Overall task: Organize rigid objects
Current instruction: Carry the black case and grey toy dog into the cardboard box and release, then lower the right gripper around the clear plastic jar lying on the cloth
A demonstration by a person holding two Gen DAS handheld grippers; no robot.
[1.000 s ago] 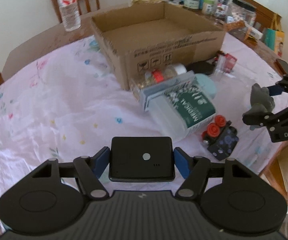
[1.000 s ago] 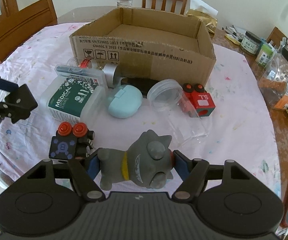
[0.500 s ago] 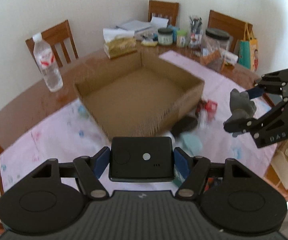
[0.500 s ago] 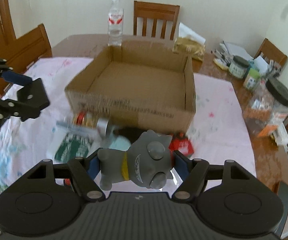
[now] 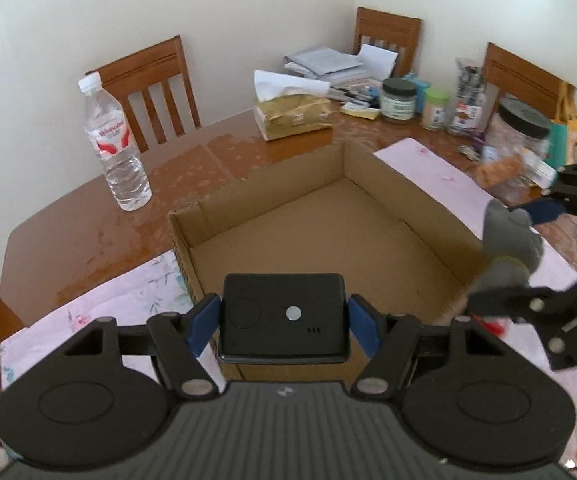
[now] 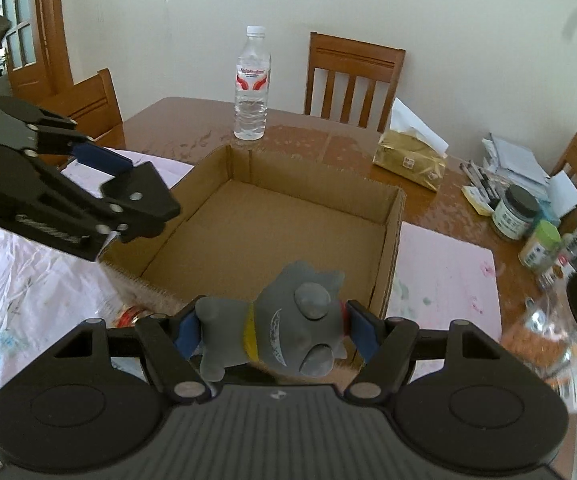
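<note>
I have the grey cat figurine (image 6: 288, 322) clamped sideways between the blue pads of my right gripper (image 6: 270, 330), held above the near edge of the cardboard box (image 6: 392, 240), which looks bare inside from both wrist views. My left gripper (image 5: 284, 320) is gripping a flat black rectangular device (image 5: 283, 322) between its pads, and it too hangs over the near wall of the box, to the left of the right one. So I judge this the carry-to-box step for both items, with neither released yet. Next I would need to bring each gripper forward past the near wall and down toward the box floor, keeping the two apart, then open the fingers; the figurine is tilted on its side, so it may roll when let go. Beyond the box stand a water bottle (image 6: 251, 84) at the far side and a gold tissue pack (image 6: 410, 160) to the far right, with jars (image 6: 515, 212) at the right edge of the table (image 6: 192, 120).
</note>
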